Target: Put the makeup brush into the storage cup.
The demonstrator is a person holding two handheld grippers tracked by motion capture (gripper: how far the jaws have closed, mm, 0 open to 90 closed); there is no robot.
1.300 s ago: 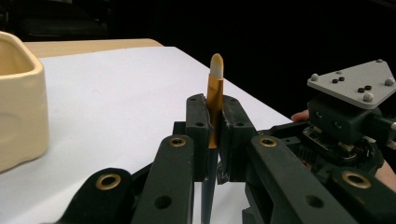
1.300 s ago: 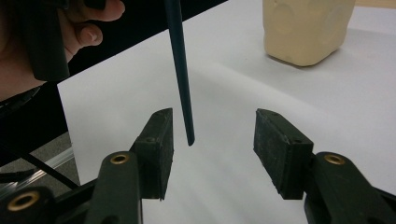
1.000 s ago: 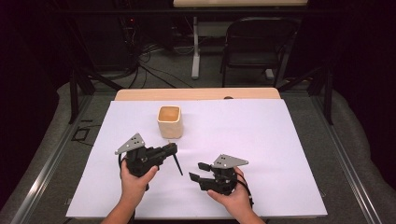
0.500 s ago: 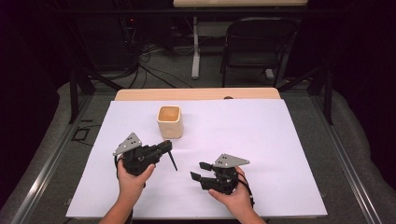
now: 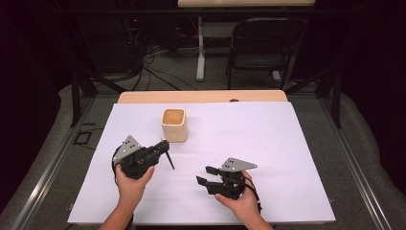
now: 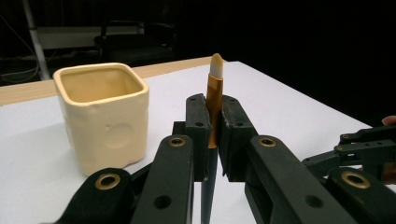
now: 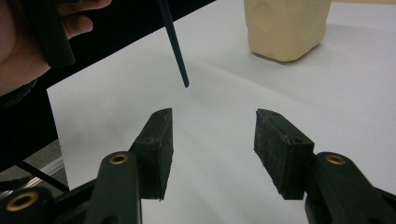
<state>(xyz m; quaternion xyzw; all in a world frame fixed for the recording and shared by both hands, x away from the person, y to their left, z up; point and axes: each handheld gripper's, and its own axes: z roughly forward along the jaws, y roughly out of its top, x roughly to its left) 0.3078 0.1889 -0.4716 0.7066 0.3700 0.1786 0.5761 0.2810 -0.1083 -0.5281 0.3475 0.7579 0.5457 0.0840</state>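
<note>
A thin brush (image 6: 215,88) with a gold ferrule, pale tip and dark handle stands upright between the pads of my left gripper (image 6: 214,116), which is shut on it. In the high view that gripper (image 5: 163,146) sits left of centre, and the brush handle (image 5: 169,160) hangs down toward the white sheet. A cream square cup (image 5: 173,124) stands just behind it, the cup (image 6: 102,116) open at the top and empty. My right gripper (image 5: 205,175) rests near the front, and its jaws (image 7: 212,135) stand open with nothing between them. The brush handle (image 7: 175,42) hangs ahead of them.
A white sheet (image 5: 287,143) covers the table, with a wooden strip (image 5: 201,97) along the far edge. Beyond it stand a black folding chair (image 5: 261,43) and cables on the floor. The right half of the sheet is bare.
My left gripper has shifted slightly left with the brush, and the handle's lower end has swung a little left. The right gripper has stayed still.
</note>
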